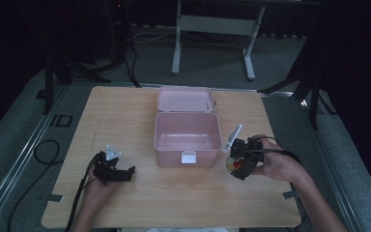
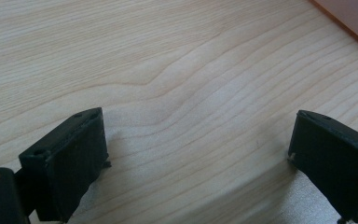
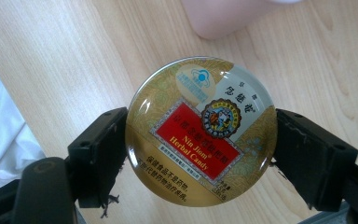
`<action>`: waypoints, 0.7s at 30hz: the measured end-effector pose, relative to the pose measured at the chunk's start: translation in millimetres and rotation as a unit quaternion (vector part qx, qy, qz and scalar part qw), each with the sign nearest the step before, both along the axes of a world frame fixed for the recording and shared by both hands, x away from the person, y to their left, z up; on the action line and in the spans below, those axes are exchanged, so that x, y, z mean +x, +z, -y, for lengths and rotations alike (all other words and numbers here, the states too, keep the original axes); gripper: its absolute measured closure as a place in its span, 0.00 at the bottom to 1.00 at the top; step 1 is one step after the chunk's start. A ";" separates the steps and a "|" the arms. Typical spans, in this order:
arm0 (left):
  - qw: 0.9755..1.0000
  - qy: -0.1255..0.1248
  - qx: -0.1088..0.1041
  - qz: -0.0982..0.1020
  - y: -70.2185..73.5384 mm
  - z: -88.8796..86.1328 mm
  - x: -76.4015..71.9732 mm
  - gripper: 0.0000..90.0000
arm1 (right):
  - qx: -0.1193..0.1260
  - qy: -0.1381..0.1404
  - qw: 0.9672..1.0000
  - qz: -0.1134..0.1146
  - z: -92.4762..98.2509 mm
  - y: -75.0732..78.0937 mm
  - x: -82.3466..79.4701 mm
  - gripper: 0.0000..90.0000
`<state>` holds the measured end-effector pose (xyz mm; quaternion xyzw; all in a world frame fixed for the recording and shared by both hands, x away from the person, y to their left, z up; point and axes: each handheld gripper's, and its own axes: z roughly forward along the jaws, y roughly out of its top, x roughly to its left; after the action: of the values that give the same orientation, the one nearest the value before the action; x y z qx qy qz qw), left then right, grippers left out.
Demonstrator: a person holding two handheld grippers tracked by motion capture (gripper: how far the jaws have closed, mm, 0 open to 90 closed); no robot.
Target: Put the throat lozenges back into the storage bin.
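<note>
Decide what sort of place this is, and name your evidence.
Probably a recording studio or lab: a pale wooden table on grey carpet, black curtains around, dark stands beside it, and handheld grippers in use.

I note a round gold candy tin [image 3: 200,133], glossy, with a red label panel in yellow lettering, a pale blue emblem and a grey-white patch. Open plastic storage box [image 1: 187,133]: pale pink, white latch. Wooden table [image 1: 125,121]: light tan with wavy grain. Gripper jaws read matte black.
</note>
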<state>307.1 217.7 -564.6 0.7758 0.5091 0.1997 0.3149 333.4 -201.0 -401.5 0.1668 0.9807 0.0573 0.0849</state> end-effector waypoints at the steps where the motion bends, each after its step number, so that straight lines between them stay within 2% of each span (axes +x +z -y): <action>1: 1.000 0.000 0.000 0.000 0.0 0.0 0.0 0.05 | 0.000 -0.002 1.000 0.000 -0.5 1.1 0.6 0.23; 21: 1.000 -0.001 0.000 -0.001 0.1 -0.1 0.1 0.05 | 0.003 -0.008 1.000 0.006 -6.4 13.9 15.4 0.23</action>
<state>307.2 217.8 -564.5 0.7763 0.5086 0.1993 0.3144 348.8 -194.6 -387.6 0.1747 0.9785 0.0604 0.0910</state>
